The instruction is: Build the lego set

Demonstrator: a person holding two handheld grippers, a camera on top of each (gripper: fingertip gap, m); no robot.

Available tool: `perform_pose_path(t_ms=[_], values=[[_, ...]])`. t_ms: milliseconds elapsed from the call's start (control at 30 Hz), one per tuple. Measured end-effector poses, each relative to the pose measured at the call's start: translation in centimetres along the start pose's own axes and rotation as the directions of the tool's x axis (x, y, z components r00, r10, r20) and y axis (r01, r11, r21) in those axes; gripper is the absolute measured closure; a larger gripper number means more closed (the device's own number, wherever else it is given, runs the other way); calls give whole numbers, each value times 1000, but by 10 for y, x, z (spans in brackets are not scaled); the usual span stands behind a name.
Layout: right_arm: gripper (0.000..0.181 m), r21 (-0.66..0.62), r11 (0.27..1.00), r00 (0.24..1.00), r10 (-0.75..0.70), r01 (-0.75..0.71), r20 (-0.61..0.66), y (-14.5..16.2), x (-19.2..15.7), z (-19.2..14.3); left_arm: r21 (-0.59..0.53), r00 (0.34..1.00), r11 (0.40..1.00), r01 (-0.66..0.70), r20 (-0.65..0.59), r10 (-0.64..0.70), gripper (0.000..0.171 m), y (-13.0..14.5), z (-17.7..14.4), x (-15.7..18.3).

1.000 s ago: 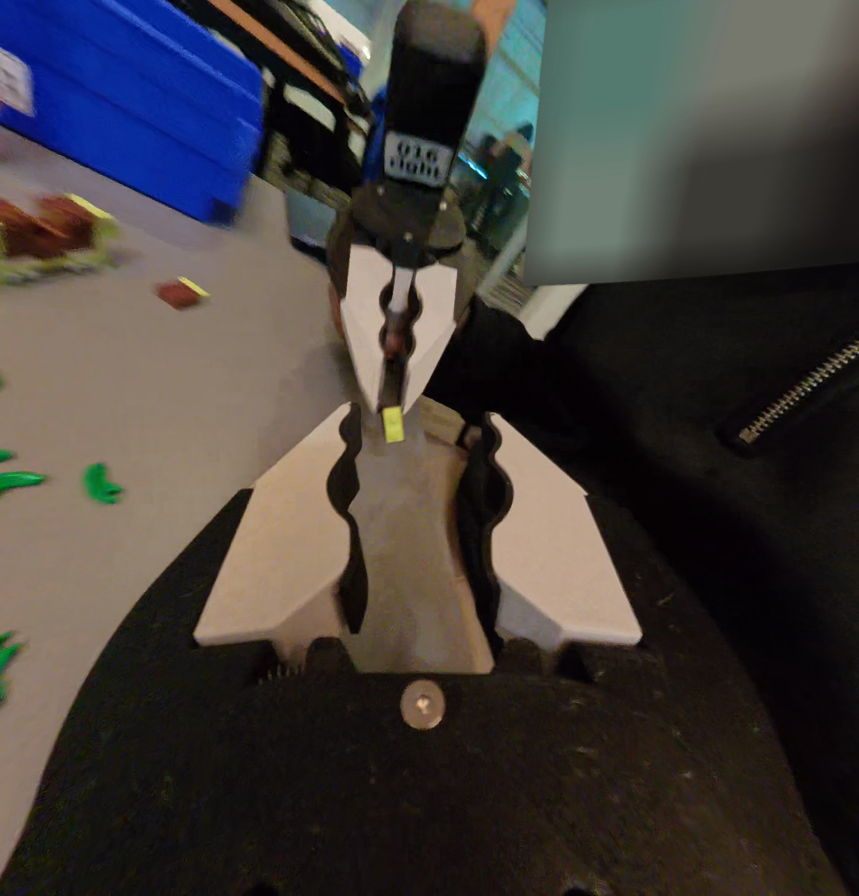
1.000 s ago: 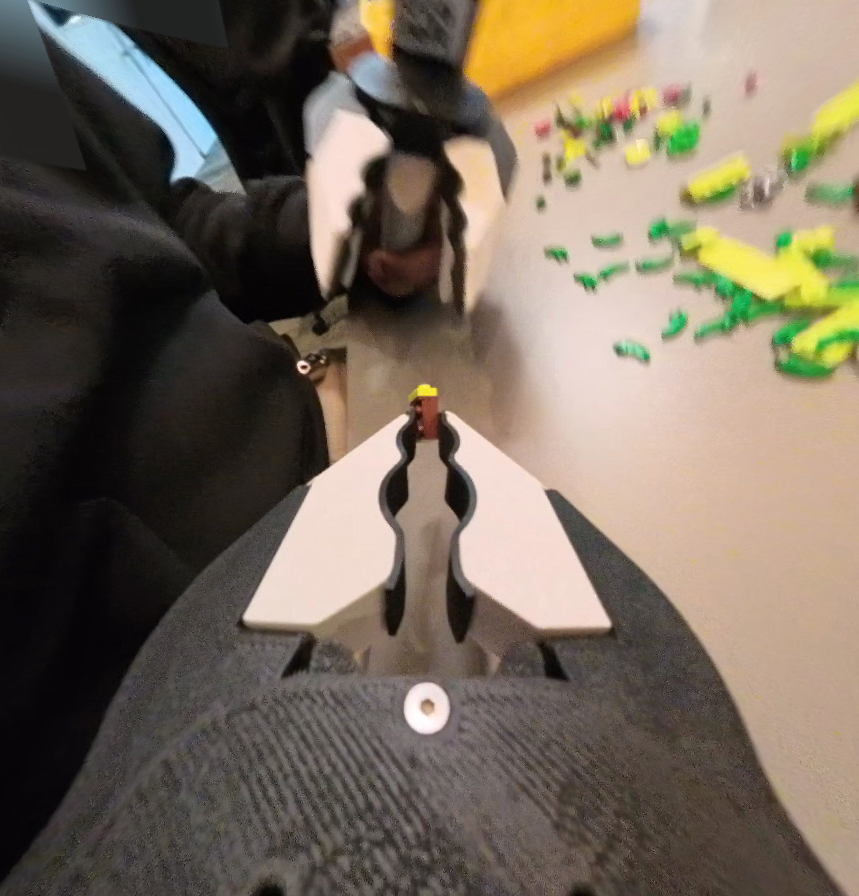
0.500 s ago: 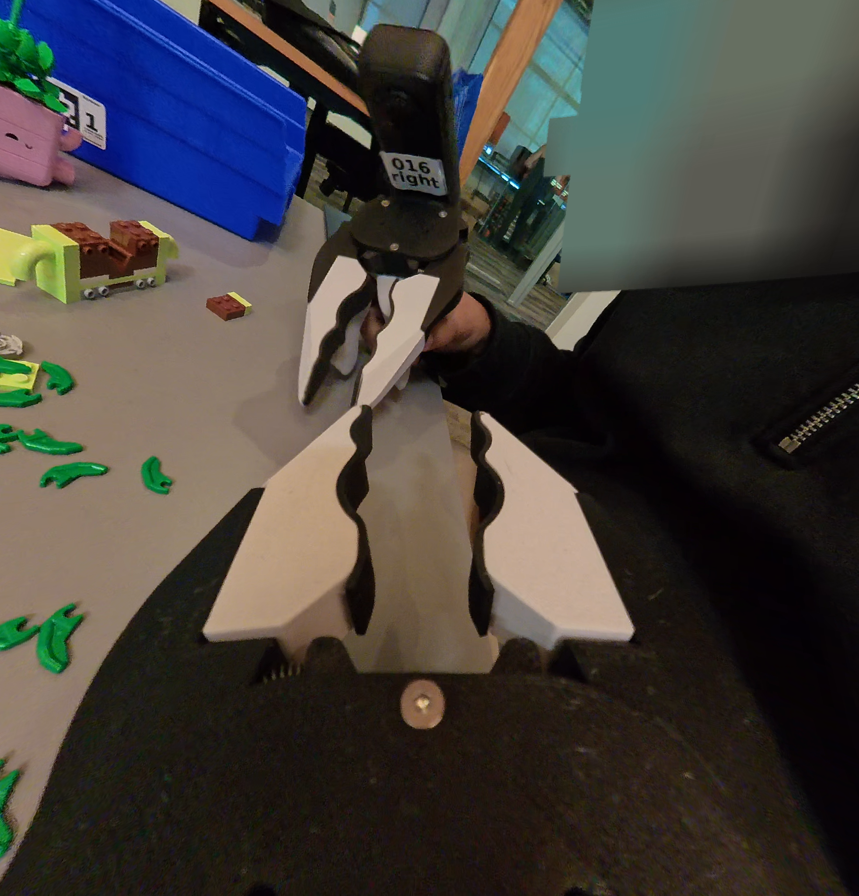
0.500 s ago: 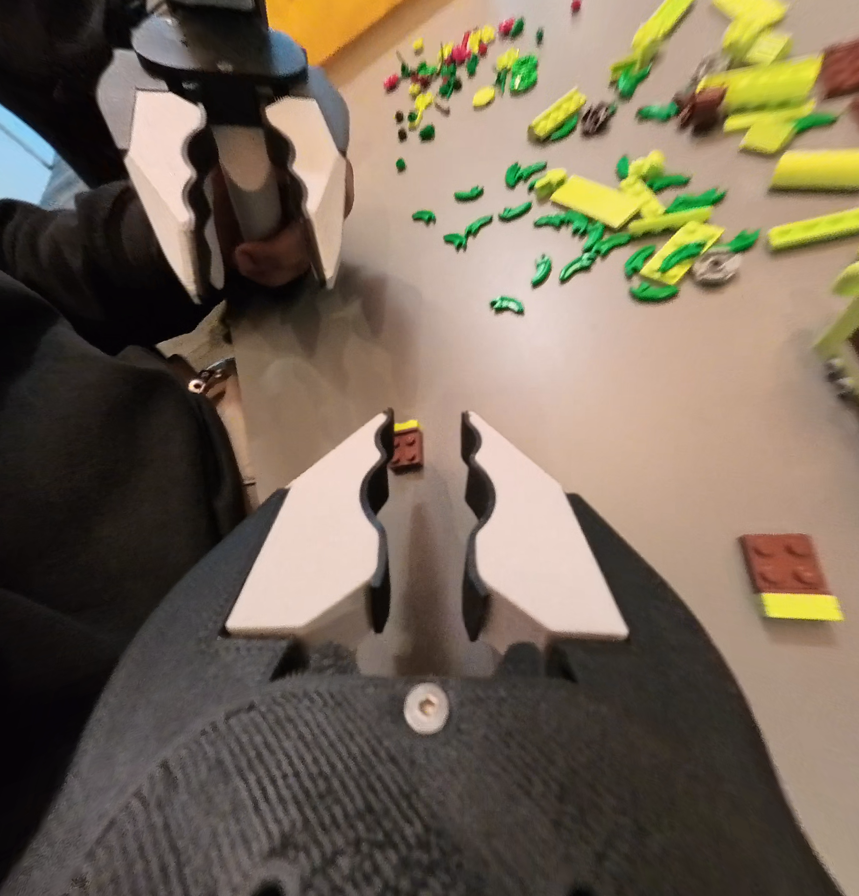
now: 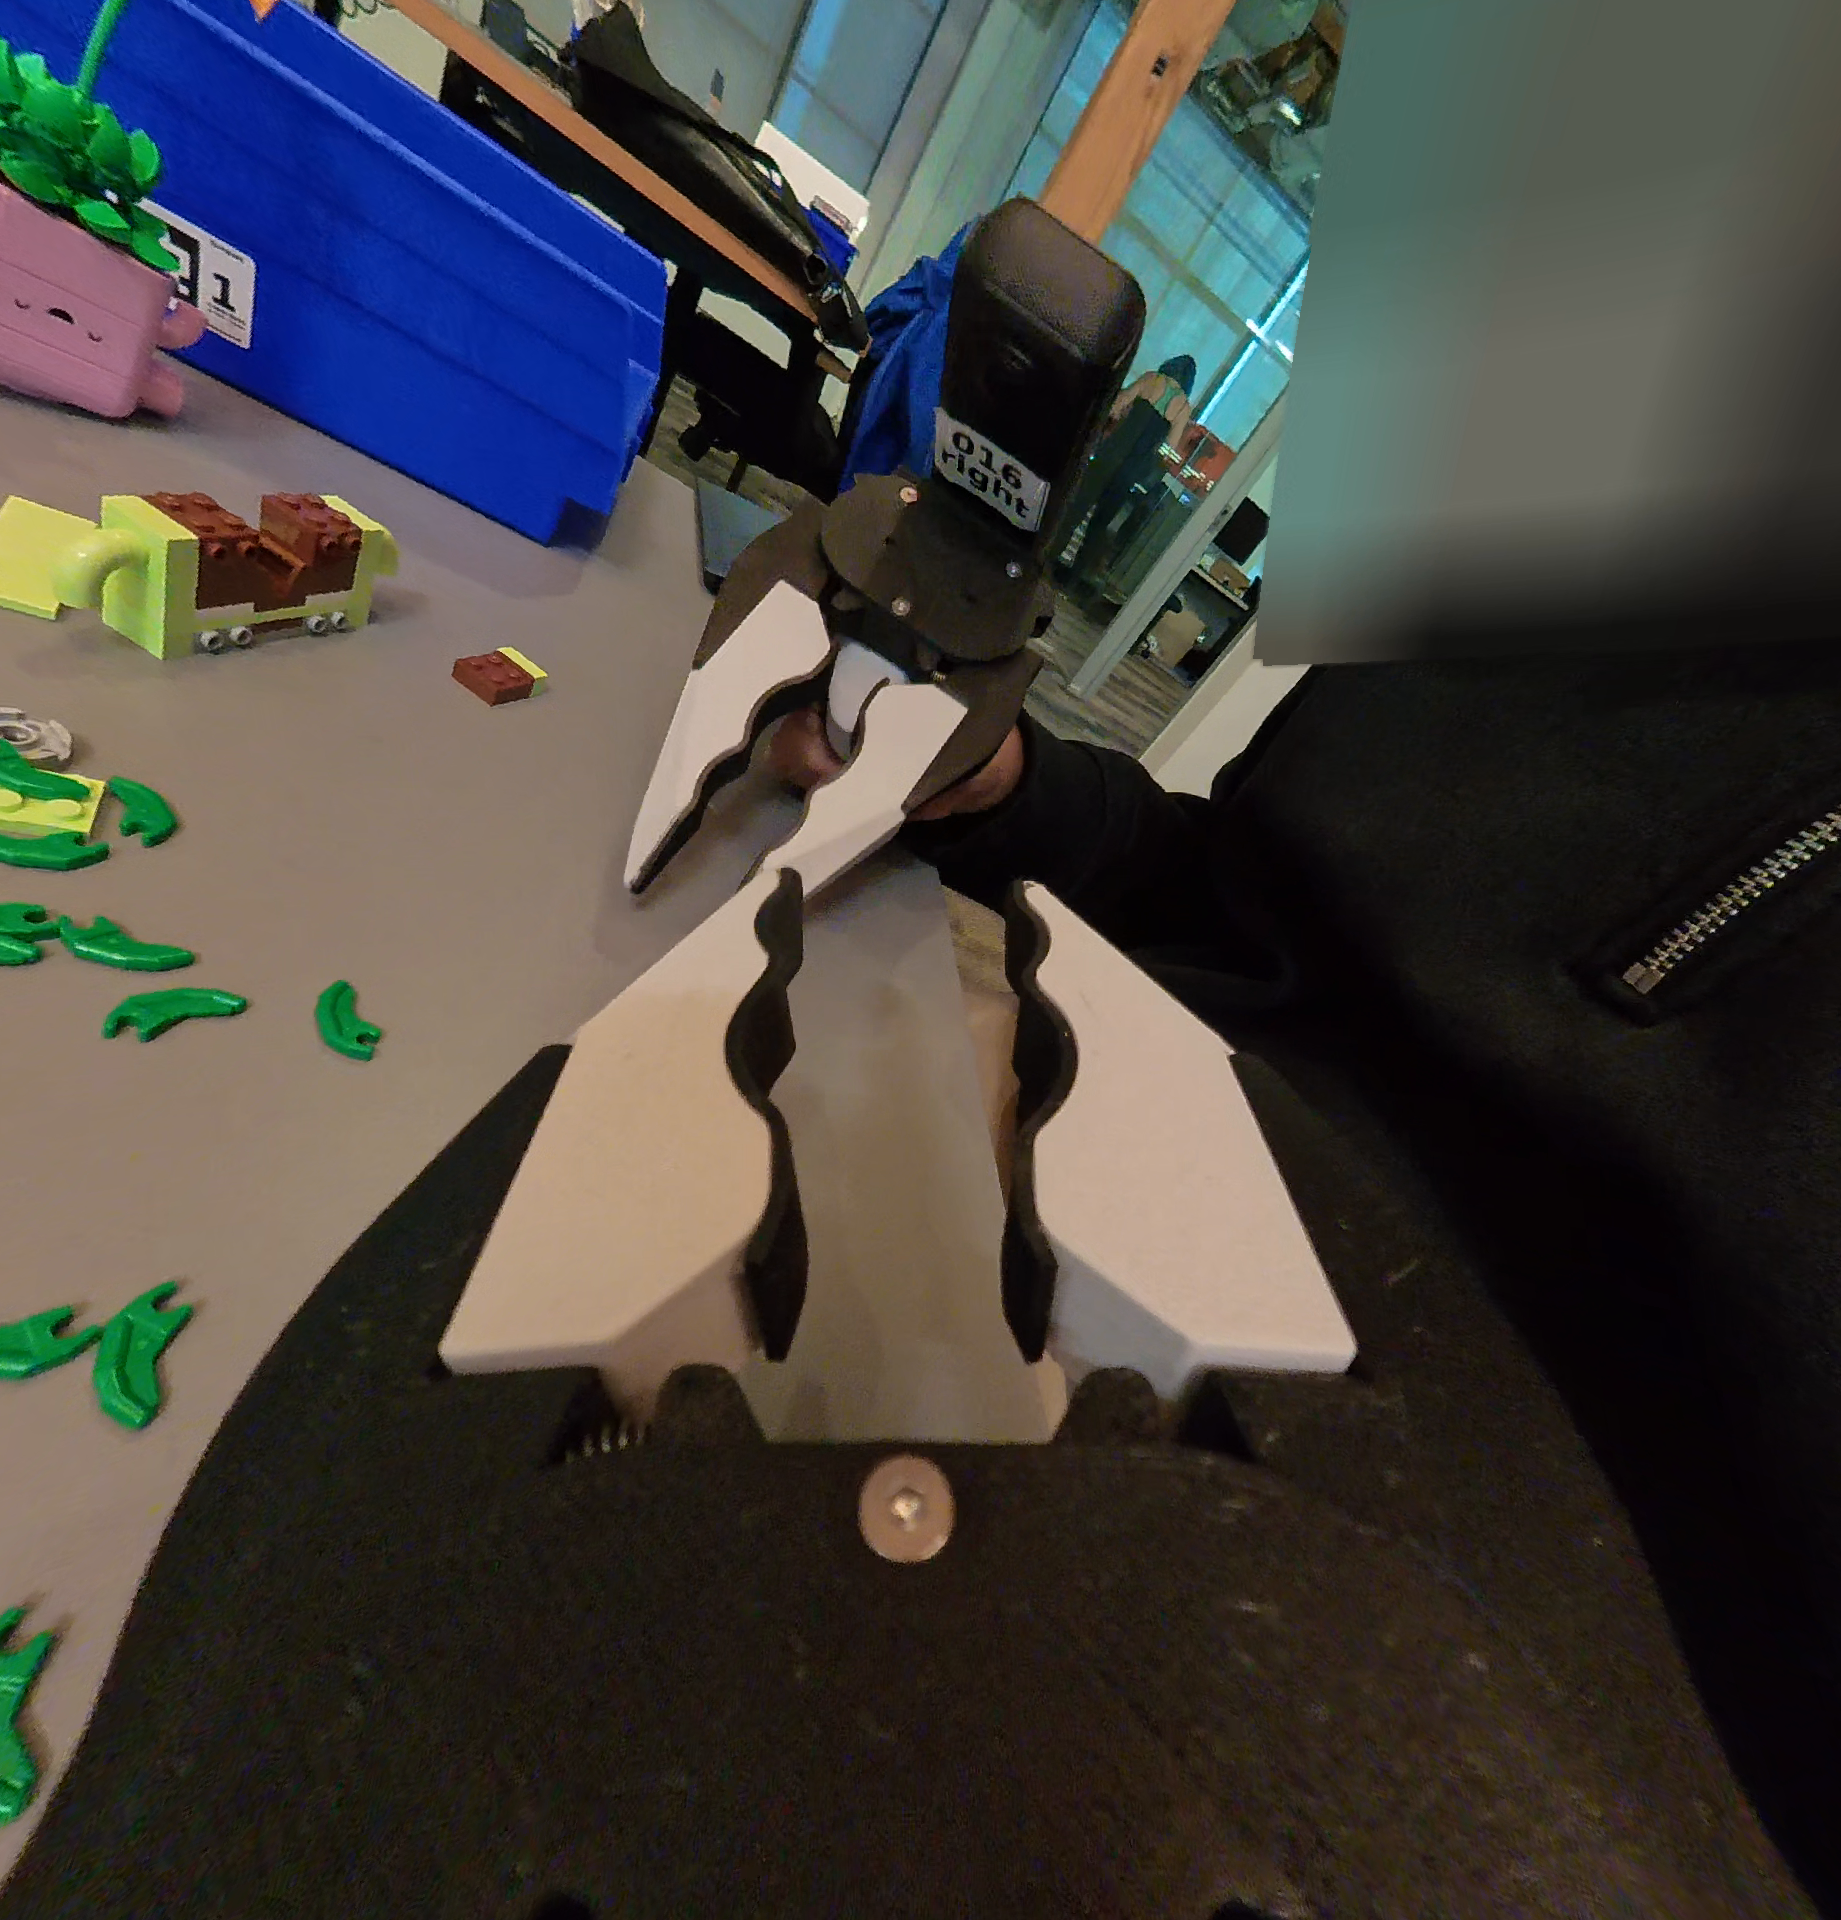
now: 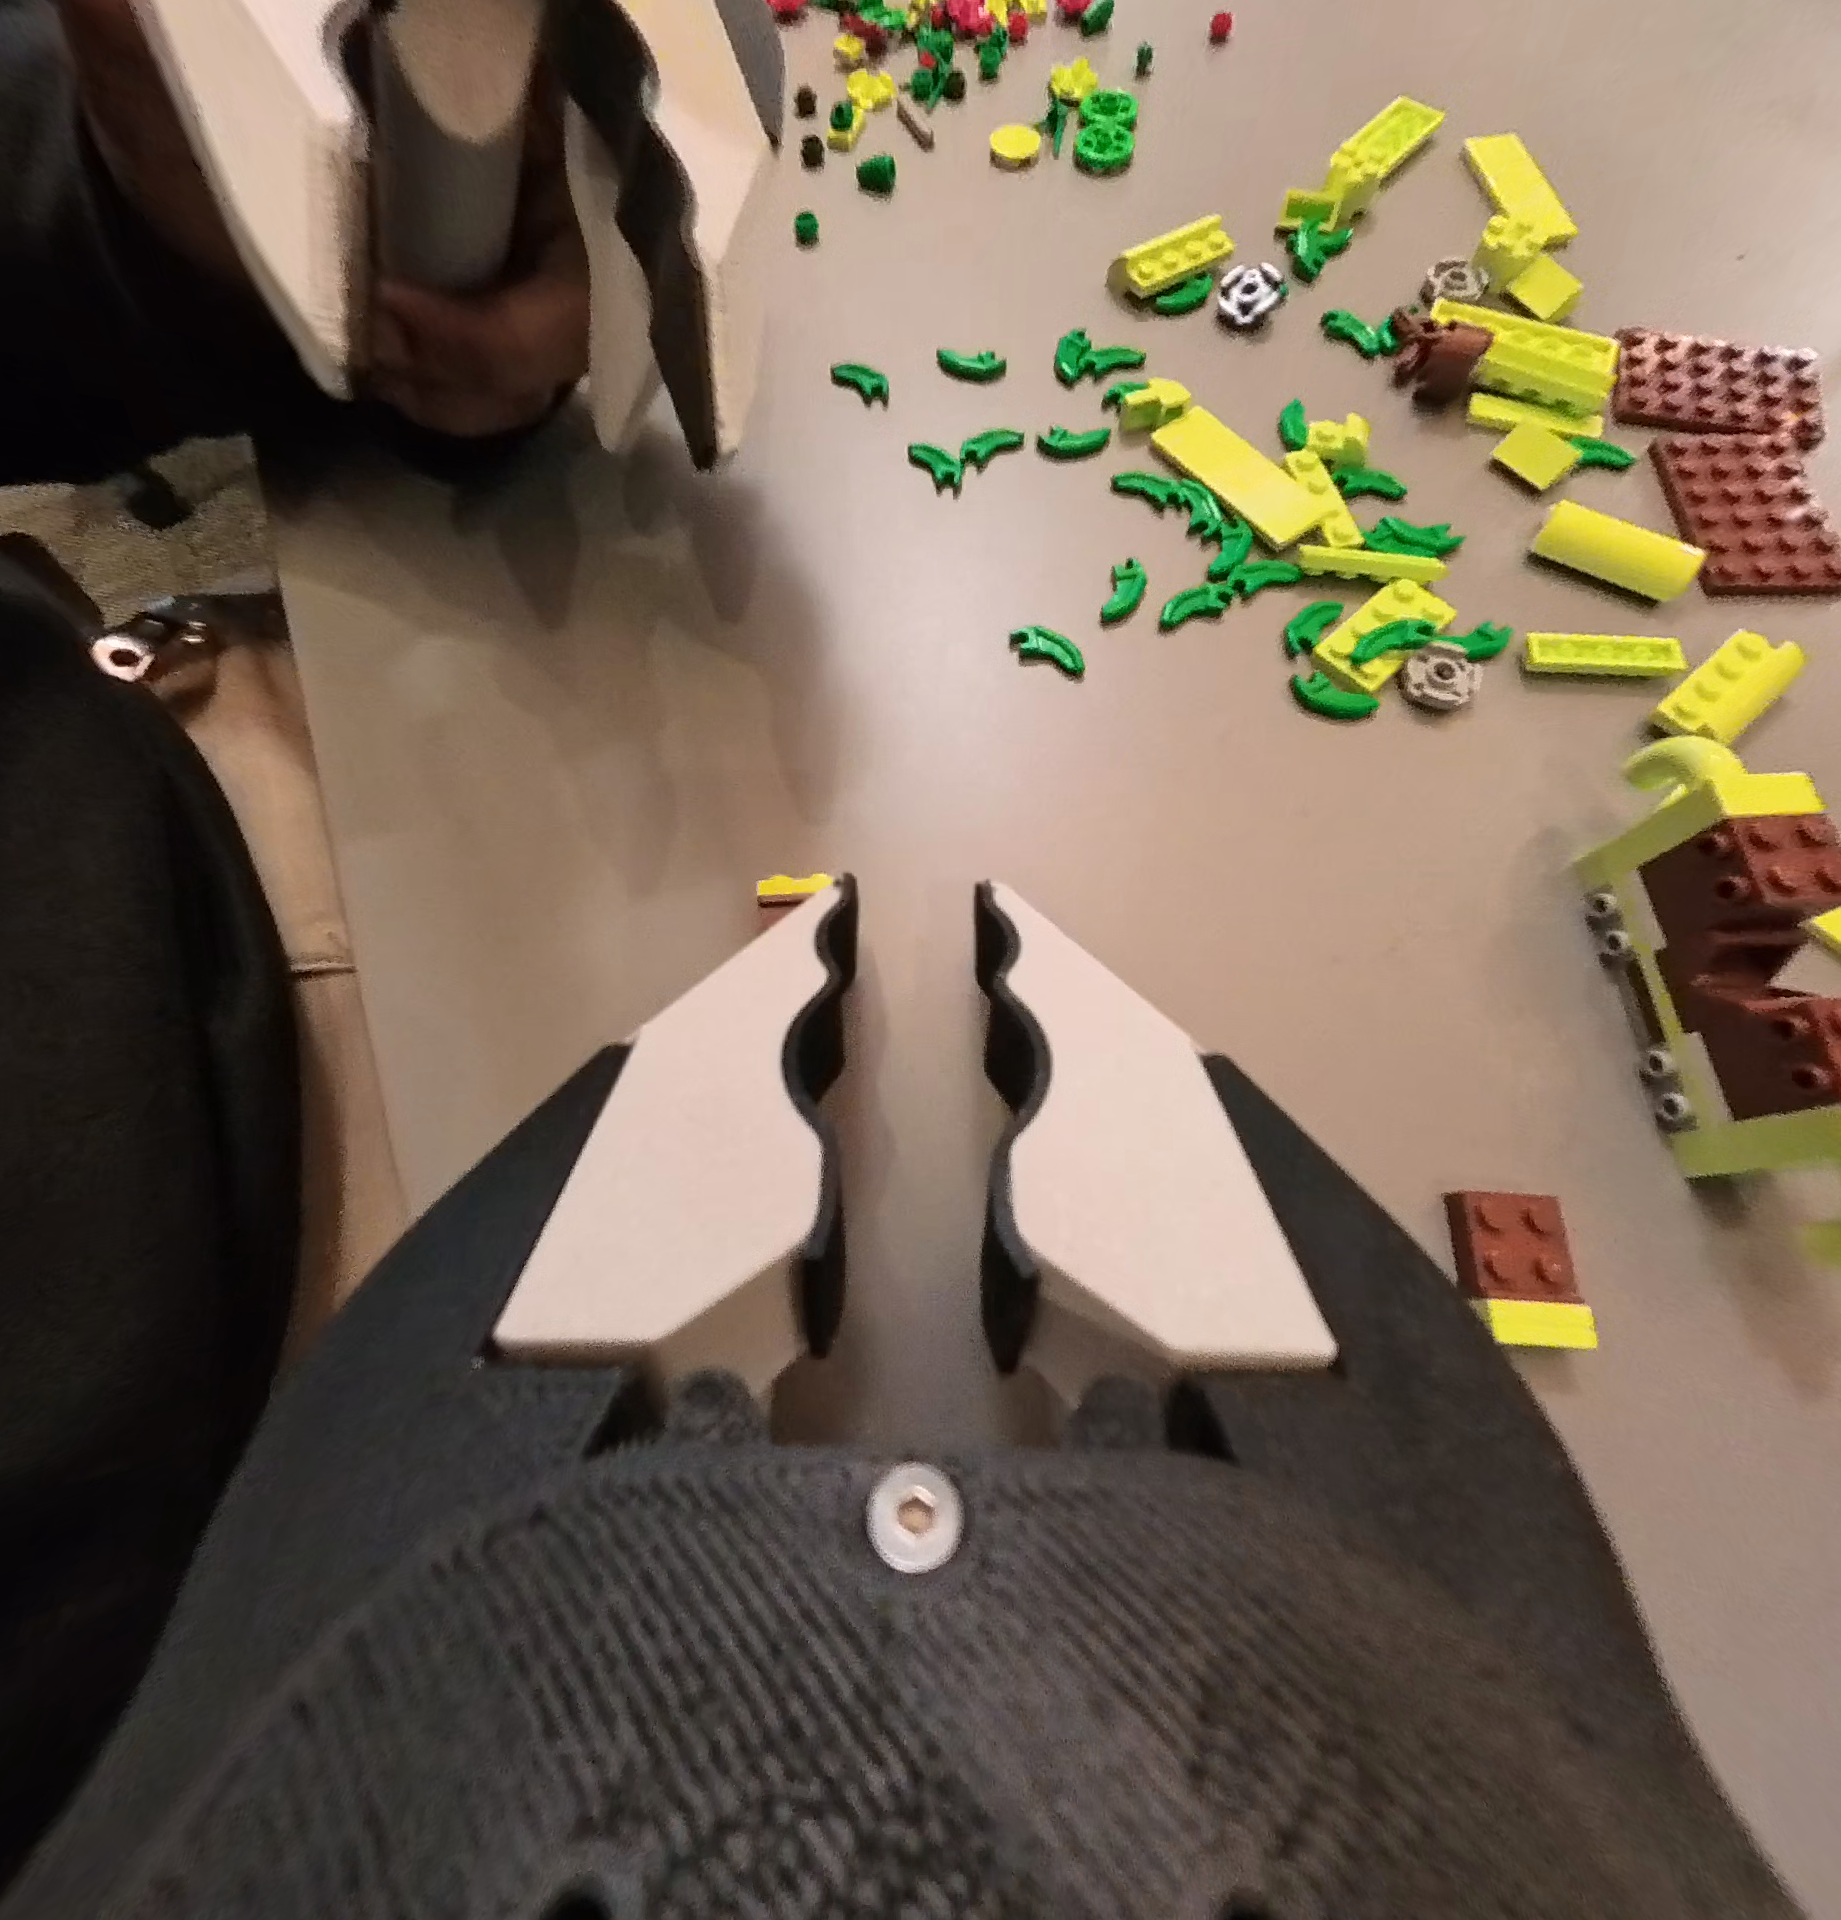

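My right gripper (image 6: 914, 888) is open and empty, with its tips low over the grey table (image 6: 1155, 935). A small brown-and-yellow piece (image 6: 791, 888) lies on the table just beside its left fingertip, partly hidden by it. My left gripper (image 5: 900, 894) is open and empty near the table's edge. It also shows in the right wrist view (image 6: 526, 416), and the right gripper shows in the left wrist view (image 5: 708, 873), tips pointing down. A partly built lime-and-brown model (image 5: 241, 571) (image 6: 1747, 997) stands on the table. A brown plate joined to a yellow piece (image 5: 498, 675) (image 6: 1513, 1262) lies near it.
Loose green leaf pieces (image 6: 1207, 520) (image 5: 168, 1008), lime bricks (image 6: 1238, 473) and brown plates (image 6: 1747, 457) are scattered over the table. A blue bin (image 5: 376, 312) and a pink pot with a green plant (image 5: 54, 301) stand at the back. A person's black jacket (image 5: 1518, 1039) is beside the table edge. There is about 9 centimeters between the tips of the two grippers. The yellow piece (image 6: 1513, 1262) is closer to my right gripper, around 11 centimeters from its tips; the left tips are 20 centimeters off. Seen from the left wrist view (image 5: 505, 668) as well.
My right gripper opened and let go of the small brown-and-yellow piece, which now lies on the table. The right gripper shifted right of the piece. My left gripper stayed open.
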State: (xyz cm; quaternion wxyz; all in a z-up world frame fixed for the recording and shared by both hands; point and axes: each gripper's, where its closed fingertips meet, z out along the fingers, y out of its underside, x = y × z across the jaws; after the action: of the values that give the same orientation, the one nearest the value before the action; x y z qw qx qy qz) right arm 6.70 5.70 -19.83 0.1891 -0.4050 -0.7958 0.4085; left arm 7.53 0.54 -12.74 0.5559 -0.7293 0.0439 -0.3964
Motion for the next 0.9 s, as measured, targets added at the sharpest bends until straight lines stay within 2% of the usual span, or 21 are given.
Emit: perform_pose_path(t_ms=[133,400,500,767,900], values=[[163,-5,998,997,60,-60,-49,1,12,0,-11,1000,1000,-11,1,11,136,1,1,1],[165,128,978,986,167,-164,-18,-13,23,-14,-2,1000,1000,-18,-10,18,137,0,1,2],[166,128,979,986,163,-160,-21,-13,23,-14,-10,998,998,-56,6,56,139,1,3,3],[167,89,987,990,136,-132,-34,-10,22,-9,-21,998,998,-58,-5,58,140,3,5,5],[167,97,986,990,140,-137,-31,-11,22,-9,-8,994,995,-104,-18,104,148,-1,-2,9]])
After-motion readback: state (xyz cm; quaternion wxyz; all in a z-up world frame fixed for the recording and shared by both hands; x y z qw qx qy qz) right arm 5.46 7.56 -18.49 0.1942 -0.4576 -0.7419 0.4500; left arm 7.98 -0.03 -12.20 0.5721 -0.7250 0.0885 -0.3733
